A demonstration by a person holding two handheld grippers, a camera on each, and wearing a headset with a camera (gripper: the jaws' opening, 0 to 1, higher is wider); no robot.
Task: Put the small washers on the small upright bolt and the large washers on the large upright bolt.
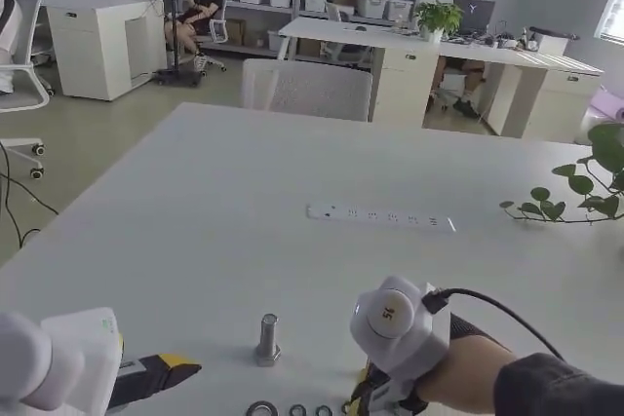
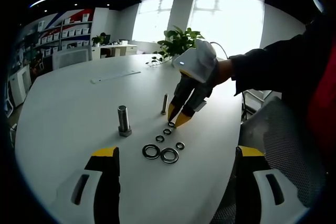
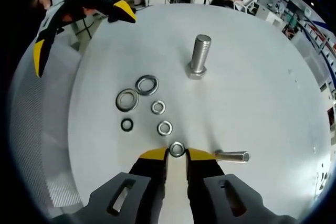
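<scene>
**Small washer in the tips, small bolt next**

Small washer [image 3: 177, 149] lies flat on the desk [image 3: 262, 77] with its hole facing up, at the end of the loose scatter nearest the right tool [image 3: 177, 157]; that tool's jaws are pressed in on its rim from both sides (whether it has left the surface I cannot tell). Both bolts look bare, so I judge the step in hand to be the pick of the first small one; the other small washers [image 3: 165, 128] and the two large washers [image 3: 147, 85] lie untouched. The left tool [image 2: 178, 153] hangs spread wide and empty, back from the pile.

The small bolt [image 2: 165, 103] stands close beside the right tool, head down on the desk, shank straight up, long axis vertical; the large bolt [image 2: 124, 120] stands the same way, further off. The next move calls for a short lift and carry; the washer must stay level, its hole centred over the shank's tip, before the jaws let go.
</scene>
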